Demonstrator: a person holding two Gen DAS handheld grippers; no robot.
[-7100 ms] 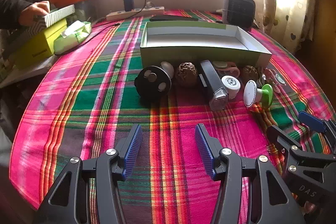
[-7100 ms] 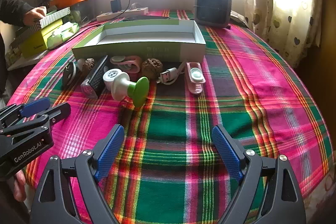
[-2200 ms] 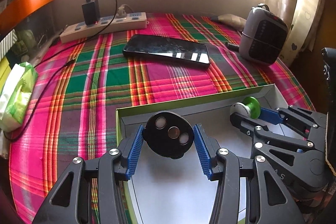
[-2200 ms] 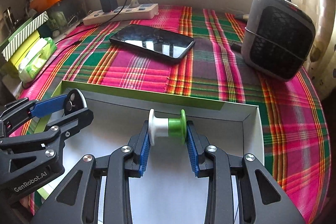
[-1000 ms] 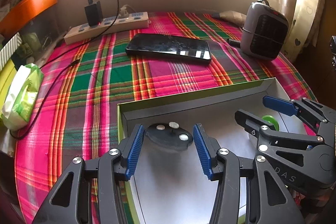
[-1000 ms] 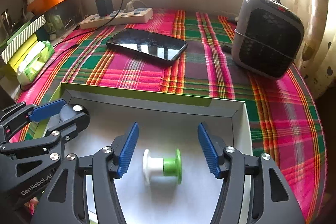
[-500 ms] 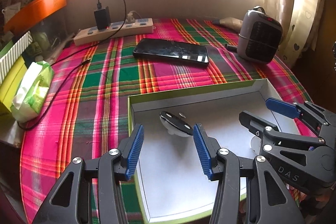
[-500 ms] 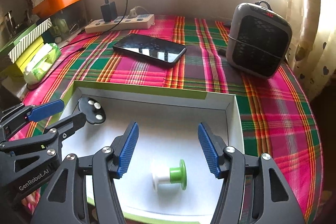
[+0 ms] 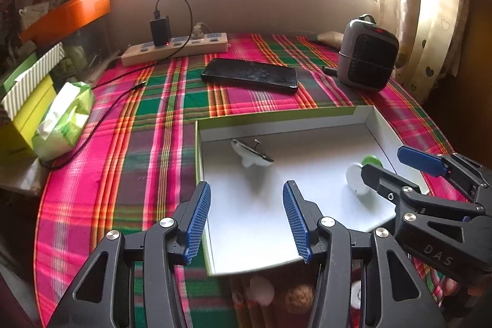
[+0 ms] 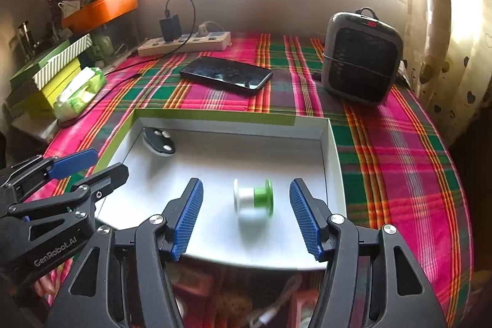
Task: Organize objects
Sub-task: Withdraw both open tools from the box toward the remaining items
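A shallow white box with a green rim [image 9: 276, 116] [image 10: 215, 114] lies on the plaid tablecloth. A black disc with pale studs [image 9: 250, 154] [image 10: 160, 142] rests inside it, at the far left corner, tilted on its white underside. Near the box's right wall a white and green spool [image 10: 253, 199] [image 9: 358, 177] lies on its side. My left gripper [image 9: 245, 186] [image 10: 110, 162] hangs open above the box's near left part, holding nothing. My right gripper [image 10: 246, 185] [image 9: 396, 165] is open above the spool, its pads well clear of it.
Several small loose items [image 9: 299, 297] lie blurred in front of the box, under the grippers. Behind the box are a black phone [image 9: 249, 76], a power strip with a charger [image 9: 175, 49] and a grey heater [image 9: 366, 54]. A tissue pack [image 9: 64, 119] and stacked boxes sit left.
Both grippers have drawn back toward me and risen a little, so the box looks smaller and farther. The disc and the spool stay in the box, released.
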